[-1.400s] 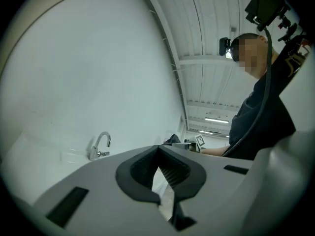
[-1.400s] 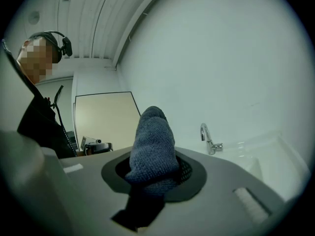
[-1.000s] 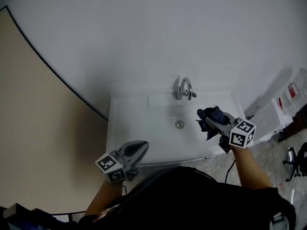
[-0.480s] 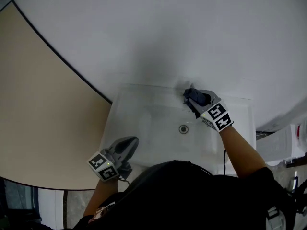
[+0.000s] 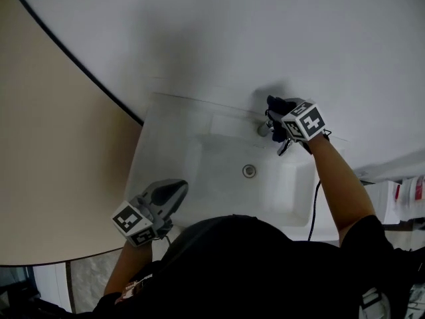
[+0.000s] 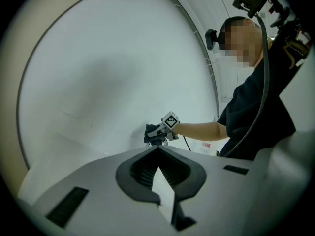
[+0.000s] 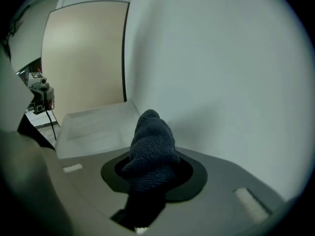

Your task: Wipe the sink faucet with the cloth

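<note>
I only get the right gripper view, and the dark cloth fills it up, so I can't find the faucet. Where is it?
Observer: Right behind your cloth. In the head view the faucet stands at the back rim of the sink. The cloth covers most of it, and only a bit of chrome shows. The right tool grips the cloth, and its jaws have just opened a little.
Operator: Is the other tool holding anything?
Observer: No. The left tool is near the sink's front left corner, jaws together, nothing between them.
Operator: Where's the drain?
Observer: The drain is mid-basin, in front of the faucet, uncovered.
</note>
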A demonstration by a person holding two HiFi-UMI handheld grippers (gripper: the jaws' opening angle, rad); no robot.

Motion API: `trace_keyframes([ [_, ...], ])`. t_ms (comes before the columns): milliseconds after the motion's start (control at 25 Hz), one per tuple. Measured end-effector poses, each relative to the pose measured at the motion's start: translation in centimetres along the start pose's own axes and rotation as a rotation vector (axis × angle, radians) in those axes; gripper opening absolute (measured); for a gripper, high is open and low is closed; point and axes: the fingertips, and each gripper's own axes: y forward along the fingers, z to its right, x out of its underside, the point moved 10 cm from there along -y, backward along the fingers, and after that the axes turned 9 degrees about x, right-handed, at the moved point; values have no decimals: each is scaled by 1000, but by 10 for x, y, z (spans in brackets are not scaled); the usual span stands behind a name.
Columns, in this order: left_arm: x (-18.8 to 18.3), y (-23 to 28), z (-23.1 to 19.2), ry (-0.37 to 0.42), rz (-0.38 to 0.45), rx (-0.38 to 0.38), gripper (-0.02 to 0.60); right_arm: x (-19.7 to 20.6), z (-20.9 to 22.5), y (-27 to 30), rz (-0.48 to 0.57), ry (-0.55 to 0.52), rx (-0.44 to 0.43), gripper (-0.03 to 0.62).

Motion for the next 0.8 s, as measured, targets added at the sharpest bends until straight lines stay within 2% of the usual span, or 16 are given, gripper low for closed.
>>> trace_keyframes([
  [160,16,-17,-16,-5,-12,44,0,-13,-3,41,-381,-219,-107,104],
  [360,39,-53,-34,-15,25,62,0,-16,-17,68,-698,-263,-217,104],
  [560,55,-67,-21,10,42,34,0,-9,-21,91,-910,-325,-255,103],
  [680,56,-73,-22,-13,29,11,0,-4,-22,111,-1008,-357,-286,103],
  [760,57,-78,-23,-30,29,4,0,-6,-23,113,-1020,-359,-306,103],
  [800,58,-80,-20,-29,30,-3,0,-9,-23,109,-994,-359,-312,101],
])
